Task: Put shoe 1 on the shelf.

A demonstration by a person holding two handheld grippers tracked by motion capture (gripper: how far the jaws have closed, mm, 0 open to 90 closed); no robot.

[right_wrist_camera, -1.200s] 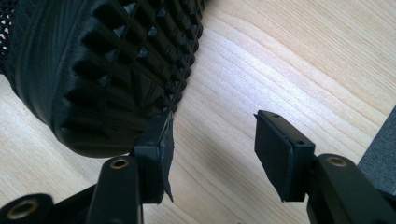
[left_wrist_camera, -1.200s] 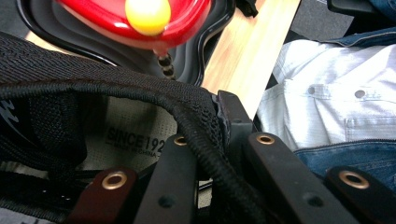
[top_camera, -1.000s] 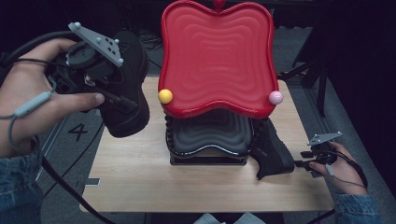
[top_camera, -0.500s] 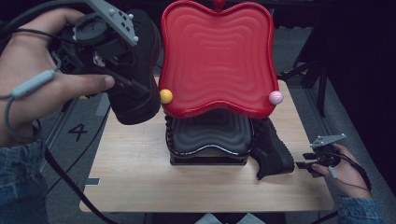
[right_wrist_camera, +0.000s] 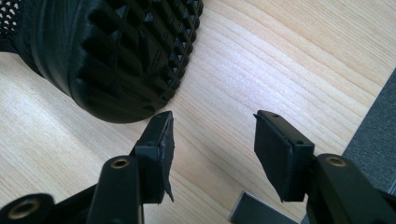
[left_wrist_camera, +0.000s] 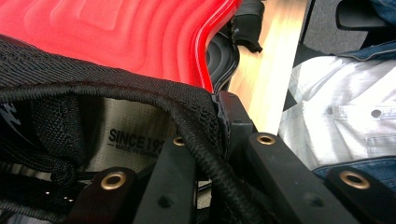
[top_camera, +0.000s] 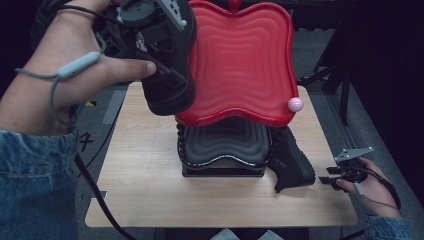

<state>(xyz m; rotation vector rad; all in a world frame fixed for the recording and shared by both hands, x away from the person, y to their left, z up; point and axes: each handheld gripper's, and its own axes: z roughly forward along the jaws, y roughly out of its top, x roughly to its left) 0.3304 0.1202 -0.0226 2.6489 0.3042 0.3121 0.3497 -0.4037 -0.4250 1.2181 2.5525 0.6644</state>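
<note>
Wooden table [top_camera: 150, 190] carried a red tray [top_camera: 240, 65] on a black stand. Above its left part, the left gripper [top_camera: 165, 75] was clamped on a black shoe [top_camera: 167, 92]. Another shoe [top_camera: 292, 165] lay near the right gripper [top_camera: 330, 175], whose jaws stood wide apart, empty.

A pale wood-grain table [top_camera: 150, 200] carries a black ribbed plastic stand [top_camera: 222, 152] at its middle. Just right of that stand, touching it, a black mesh sneaker [top_camera: 292, 162] lies tipped on the tabletop.
</note>
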